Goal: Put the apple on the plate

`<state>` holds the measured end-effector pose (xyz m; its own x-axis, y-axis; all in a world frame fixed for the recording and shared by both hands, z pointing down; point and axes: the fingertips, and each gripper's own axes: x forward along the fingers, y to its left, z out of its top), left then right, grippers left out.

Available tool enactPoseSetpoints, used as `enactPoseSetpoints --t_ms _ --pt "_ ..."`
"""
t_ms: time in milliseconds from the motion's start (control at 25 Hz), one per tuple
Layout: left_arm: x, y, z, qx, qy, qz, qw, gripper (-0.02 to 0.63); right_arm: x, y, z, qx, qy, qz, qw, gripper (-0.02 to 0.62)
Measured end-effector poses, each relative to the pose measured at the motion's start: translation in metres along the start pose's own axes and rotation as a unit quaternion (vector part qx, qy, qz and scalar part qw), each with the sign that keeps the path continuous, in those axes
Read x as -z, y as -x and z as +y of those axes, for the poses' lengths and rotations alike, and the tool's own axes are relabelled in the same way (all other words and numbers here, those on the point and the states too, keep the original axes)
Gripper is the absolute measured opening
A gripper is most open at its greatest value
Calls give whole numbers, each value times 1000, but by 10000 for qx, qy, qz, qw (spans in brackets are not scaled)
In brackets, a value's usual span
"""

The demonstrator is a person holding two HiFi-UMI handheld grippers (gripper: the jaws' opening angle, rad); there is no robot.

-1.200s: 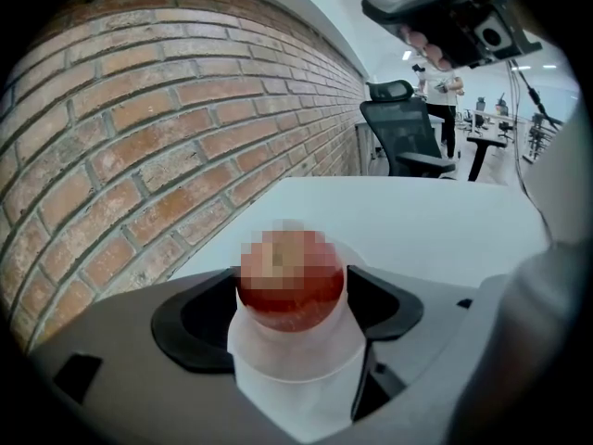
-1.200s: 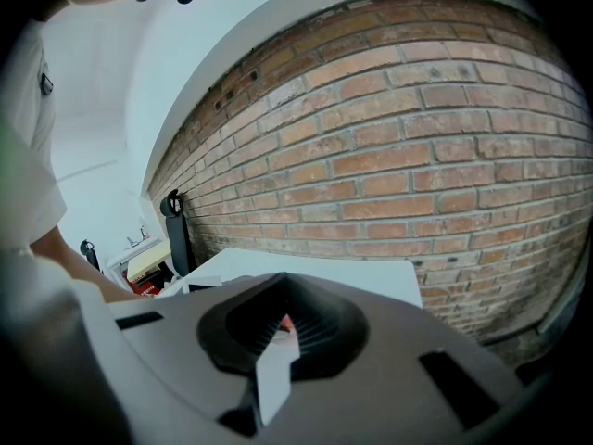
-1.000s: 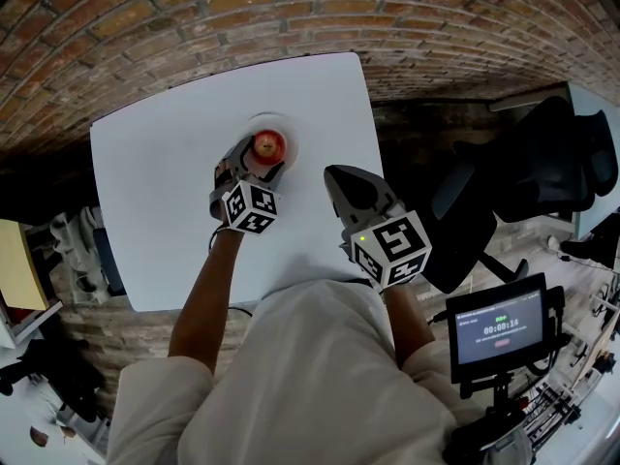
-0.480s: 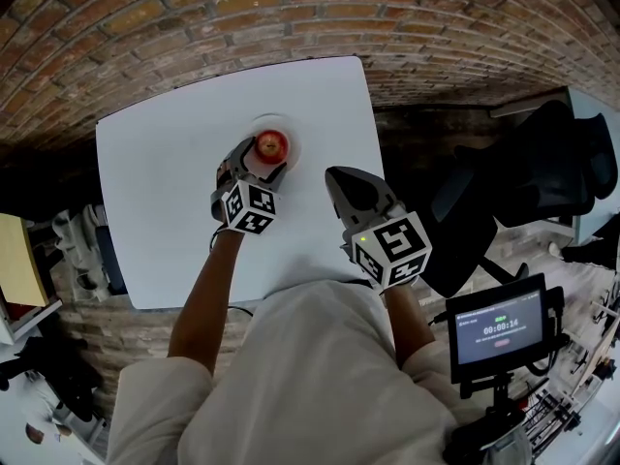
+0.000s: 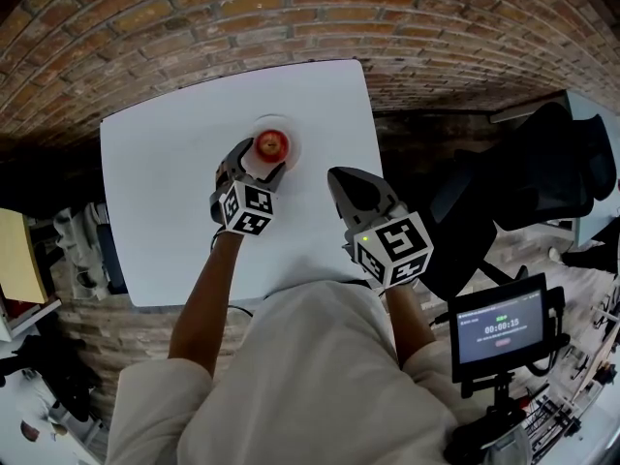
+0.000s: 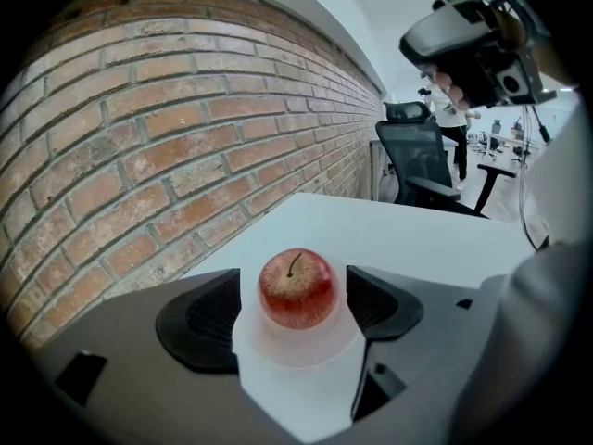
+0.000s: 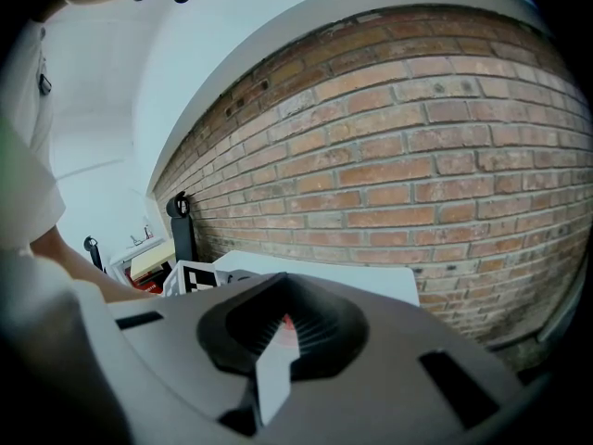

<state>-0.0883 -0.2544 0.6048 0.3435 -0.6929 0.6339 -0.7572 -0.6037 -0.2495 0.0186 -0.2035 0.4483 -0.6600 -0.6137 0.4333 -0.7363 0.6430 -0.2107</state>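
White table (image 5: 155, 211) against brick wall (image 5: 291, 17). Found apple (image 5: 270, 144) upright on plate (image 5: 254, 127); placing looked done. Left tool (image 5: 256, 165) spread either side of it, not gripping, likely to let go. Right tool (image 5: 351, 187) closed, idle.

White square table (image 5: 165, 211), rounded corners, upper centre of frame; one small white plate (image 5: 291, 139) sits on it, upper middle of the top, nearer its right edge
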Motion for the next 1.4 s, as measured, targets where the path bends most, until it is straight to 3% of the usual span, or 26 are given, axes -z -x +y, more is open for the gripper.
enactPoseSetpoints --t_ms 480,680,1080,1400 --pt "-16 38 18 -430 274 -375 9980 341 -8 9 16 -20 197 -101 9998 2" --pt "-24 53 22 -554 466 -545 9959 295 -11 15 21 -15 299 -152 9994 2" --pt "-51 88 20 -595 717 -962 9910 254 -22 34 26 7 403 -291 9988 2" --pt "-67 117 15 -358 920 -1357 9858 213 -29 47 32 29 499 -422 9979 2"
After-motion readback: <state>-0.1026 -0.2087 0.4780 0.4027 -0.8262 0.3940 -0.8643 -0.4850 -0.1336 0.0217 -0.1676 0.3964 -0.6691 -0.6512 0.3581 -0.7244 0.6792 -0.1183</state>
